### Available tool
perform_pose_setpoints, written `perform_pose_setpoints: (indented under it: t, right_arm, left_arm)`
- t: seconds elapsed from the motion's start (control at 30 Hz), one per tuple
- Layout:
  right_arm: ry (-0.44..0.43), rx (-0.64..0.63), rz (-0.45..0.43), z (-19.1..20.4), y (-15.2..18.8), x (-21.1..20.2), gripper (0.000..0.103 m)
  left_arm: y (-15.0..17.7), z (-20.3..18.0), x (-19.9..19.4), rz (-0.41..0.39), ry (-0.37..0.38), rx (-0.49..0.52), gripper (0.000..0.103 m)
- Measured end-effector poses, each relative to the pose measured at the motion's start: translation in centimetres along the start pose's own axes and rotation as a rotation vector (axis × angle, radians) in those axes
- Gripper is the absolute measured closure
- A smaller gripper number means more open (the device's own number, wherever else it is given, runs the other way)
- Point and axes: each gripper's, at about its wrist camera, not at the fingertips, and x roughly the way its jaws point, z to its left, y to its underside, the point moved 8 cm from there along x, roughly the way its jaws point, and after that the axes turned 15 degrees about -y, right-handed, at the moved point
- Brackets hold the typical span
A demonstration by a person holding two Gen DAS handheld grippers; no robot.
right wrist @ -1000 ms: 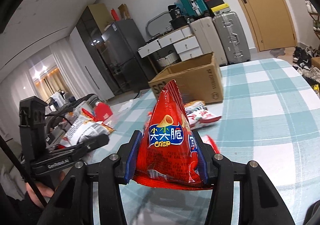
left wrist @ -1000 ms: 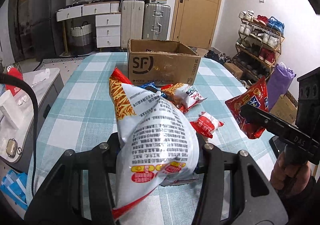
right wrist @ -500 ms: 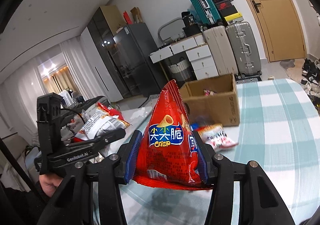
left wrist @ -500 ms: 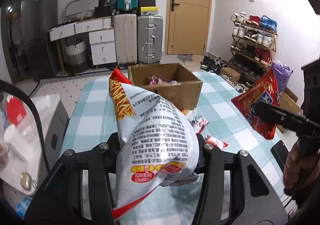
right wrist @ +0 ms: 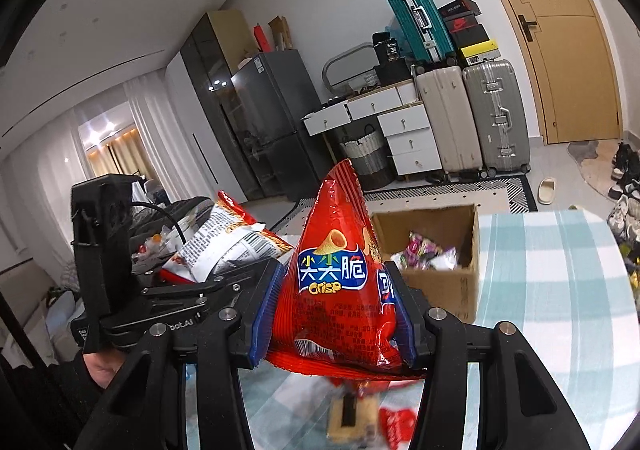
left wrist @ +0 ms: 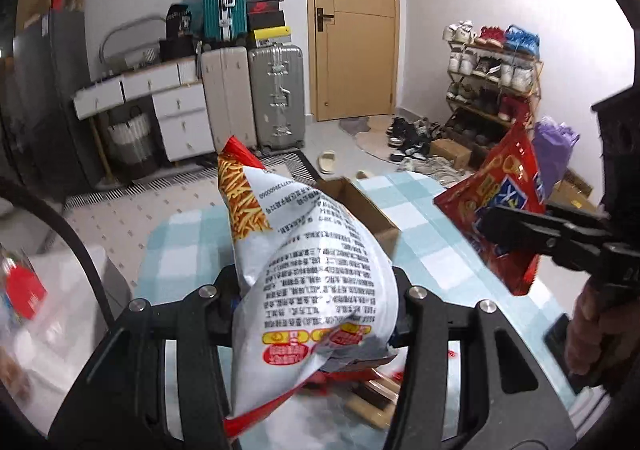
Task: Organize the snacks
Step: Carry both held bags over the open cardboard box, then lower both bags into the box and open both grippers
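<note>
— Cardboard box (right wrist: pixel 436 282) already held sweets; what did we carry?
— Left fingers (left wrist: pixel 240 290) clamped the white bag (left wrist: pixel 316 274), right fingers (right wrist: pixel 404 314) the red bag (right wrist: pixel 340 290), above the table (right wrist: pixel 552 290); strays remained below.

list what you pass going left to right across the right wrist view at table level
left gripper → white bag → red bag → box → bare checked tablecloth

Even, soft indoor light; warm lamps (right wrist: pixel 100 130) glow at left. Heavy fisheye bending, black corner vignette. Bottom-centre counter (right wrist: pixel 552 290) clutter motion-blurred (both views).
</note>
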Motion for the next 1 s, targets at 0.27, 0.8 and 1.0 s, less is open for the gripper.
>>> perform_pose_setpoints:
  t: [0.27, 0.8, 1.0]
  right_arm:
    - [0.003, 0.002, -0.001, -2.3, -5.4, 2.5, 0.053]
    - [0.078, 0.008, 0.122, -10.1, -9.4, 11.0, 0.053]
    - [0.112, 0.039, 0.226, -14.0, -6.5, 14.8, 0.053]
  left_arm:
    - [-7.1, 0.2, 4.9, 0.031, 0.008, 0.001, 0.056]
    - [-10.0, 0.0, 22.7, 0.243, 0.060, -0.055, 0.056]
    - [-7.0, -1.0, 29.1, 0.339, 0.079, -0.019, 0.056]
